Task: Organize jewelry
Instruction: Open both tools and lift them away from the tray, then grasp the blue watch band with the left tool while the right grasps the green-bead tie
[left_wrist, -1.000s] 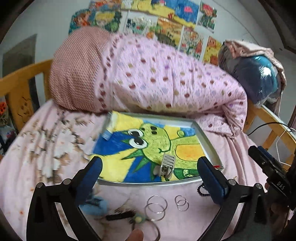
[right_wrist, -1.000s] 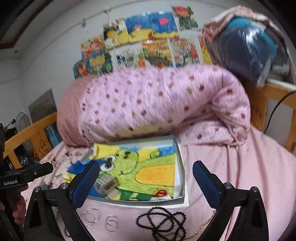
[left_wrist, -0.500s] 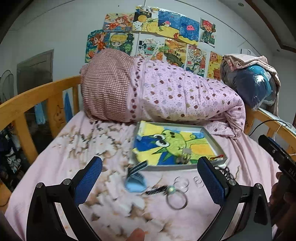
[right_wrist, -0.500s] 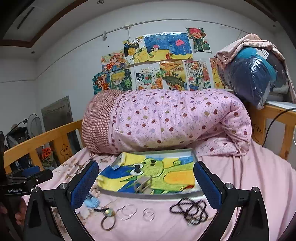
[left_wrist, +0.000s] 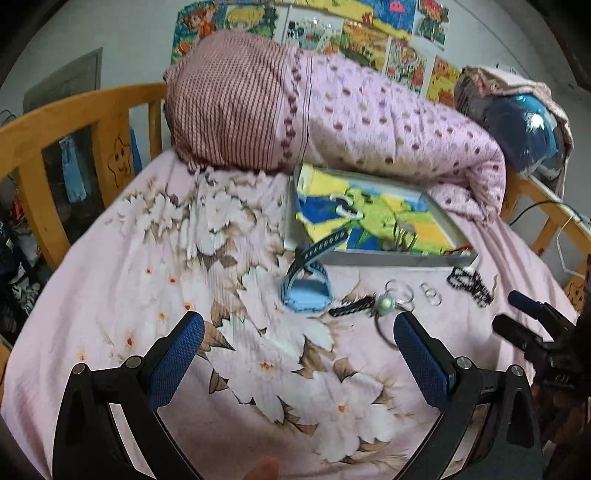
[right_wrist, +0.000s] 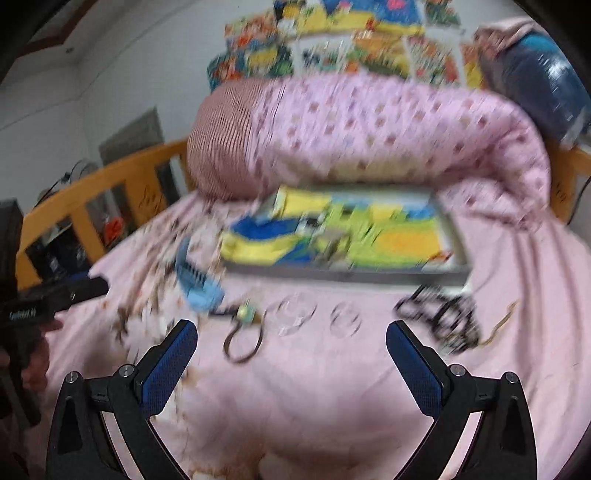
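Lettering on the left gripper (left_wrist: 295, 354) blurs unreadable; both grippers, right (right_wrist: 291, 354), gape wide.

One tray (left_wrist: 373, 257), one watch (left_wrist: 306, 291), four clear rings (left_wrist: 400, 290).

left gripper (left_wrist: 297, 345): pulled back from the tray (left_wrist: 373, 257) since a second ago; its wide-apart jaws now frame bare floral sheet, with the jewelry beyond the tips rather than between them.
left view: swung left, so the blue watch (left_wrist: 306, 286) and the wooden rail (left_wrist: 66, 122) have come into sight.
right gripper (right_wrist: 291, 349): also backed away; the clear rings (right_wrist: 295, 312), black bead string (right_wrist: 443, 317) and dark loop (right_wrist: 243, 338) now lie ahead of the spread tips.
right view: sharp half a second ago, now smeared by motion.
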